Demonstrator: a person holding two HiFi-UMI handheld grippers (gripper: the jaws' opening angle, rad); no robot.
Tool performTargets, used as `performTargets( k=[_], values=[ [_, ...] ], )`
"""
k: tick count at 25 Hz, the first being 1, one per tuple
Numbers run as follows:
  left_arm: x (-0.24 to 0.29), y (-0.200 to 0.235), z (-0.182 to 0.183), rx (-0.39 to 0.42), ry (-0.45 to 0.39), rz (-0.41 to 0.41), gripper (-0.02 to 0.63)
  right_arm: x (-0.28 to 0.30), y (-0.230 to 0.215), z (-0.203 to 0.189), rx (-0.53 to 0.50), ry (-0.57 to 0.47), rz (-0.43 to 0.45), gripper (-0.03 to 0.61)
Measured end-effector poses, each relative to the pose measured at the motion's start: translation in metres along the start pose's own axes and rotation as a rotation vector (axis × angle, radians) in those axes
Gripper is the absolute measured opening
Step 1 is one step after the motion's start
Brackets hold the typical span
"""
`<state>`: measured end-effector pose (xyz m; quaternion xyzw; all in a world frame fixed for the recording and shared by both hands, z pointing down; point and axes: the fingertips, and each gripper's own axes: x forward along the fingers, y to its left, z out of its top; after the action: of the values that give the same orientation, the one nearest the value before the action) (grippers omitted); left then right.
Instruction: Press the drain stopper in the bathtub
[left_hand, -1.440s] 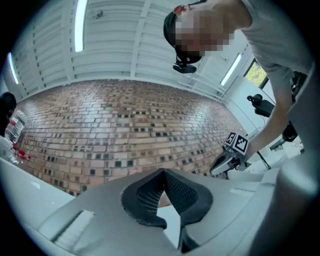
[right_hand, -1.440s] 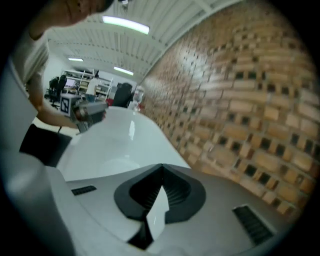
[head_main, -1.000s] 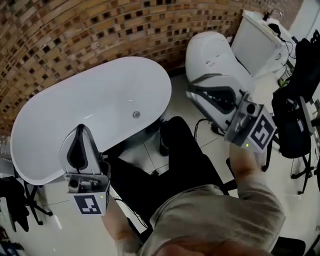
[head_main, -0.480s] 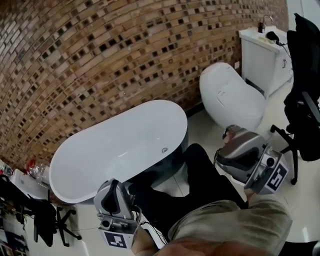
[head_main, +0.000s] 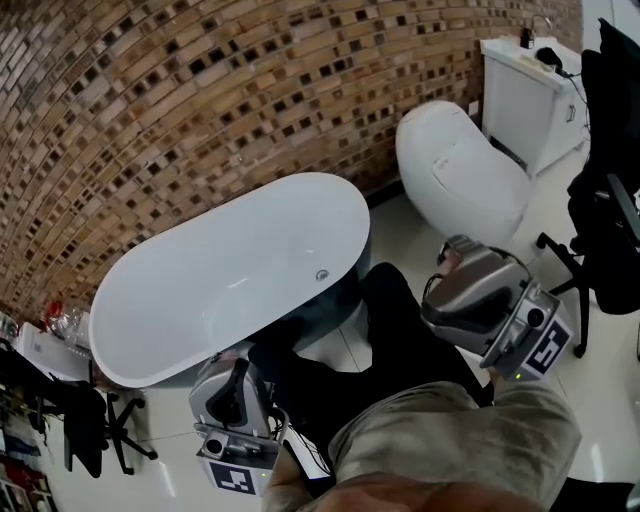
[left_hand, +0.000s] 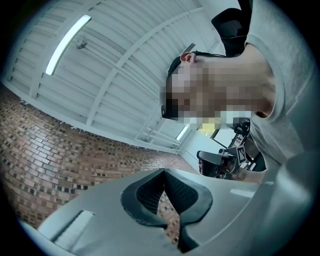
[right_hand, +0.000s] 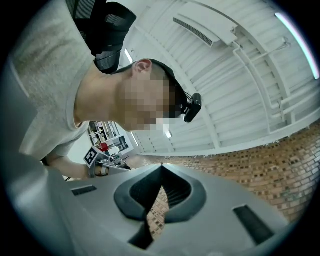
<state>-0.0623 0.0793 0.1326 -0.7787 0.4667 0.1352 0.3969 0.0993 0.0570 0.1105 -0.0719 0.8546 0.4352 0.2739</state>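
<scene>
Below the brick wall (head_main: 200, 100), the white bathtub (head_main: 200, 290) lies across the left half of the head view, long axis running from 8 o'clock to 2 o'clock. My left claw (head_main: 236, 385) hangs at 6 o'clock of the tub, just outside its near rim and not touching it. In its own view its jaws are clenched. The tips meet and nothing is between them, with only a sliver of brick showing through the gap lower down. That view looks up past the wall to a white slatted ceiling (left_hand: 125, 65) with a strip light (left_hand: 67, 44).

The drain stopper (head_main: 322, 274) sits in the tub floor near the right end. It is a small round metal disc at about 1 o'clock from my left claw and well apart from it. Neither claw touches it.

My dark trousers (head_main: 390, 340) fill the floor between the two claws.

My right claw (head_main: 462, 280) is held at 3 o'clock of the stopper, outside the tub and over the floor. Its jaws are likewise clenched, tip to tip, on nothing. At 12 o'clock of it stands a white toilet (head_main: 460, 175), and its cistern (head_main: 520, 95) is further up at 1 o'clock. A black office chair (head_main: 605, 220) stands at the right edge.
</scene>
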Motion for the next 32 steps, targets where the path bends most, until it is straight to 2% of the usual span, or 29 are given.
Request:
performTargets(
  k=[12, 18, 26, 32],
  values=[
    [-0.002, -0.005, 0.013, 0.048, -0.026, 0.015, -0.008, 0.001, 0.003, -0.004, -0.037, 0.035, 0.002, 0.002],
    [-0.005, -0.001, 0.016, 0.037, -0.04, 0.032, -0.008, 0.002, 0.004, -0.006, -0.041, 0.043, 0.011, 0.002],
    [-0.009, -0.003, 0.029, 0.011, -0.121, 0.023, -0.008, 0.003, 0.007, -0.009, -0.044, 0.052, 0.019, 0.002],
    [-0.01, -0.002, 0.029, 0.012, -0.128, 0.02, -0.008, 0.005, 0.01, -0.012, -0.042, 0.058, 0.025, 0.002]
  ],
)
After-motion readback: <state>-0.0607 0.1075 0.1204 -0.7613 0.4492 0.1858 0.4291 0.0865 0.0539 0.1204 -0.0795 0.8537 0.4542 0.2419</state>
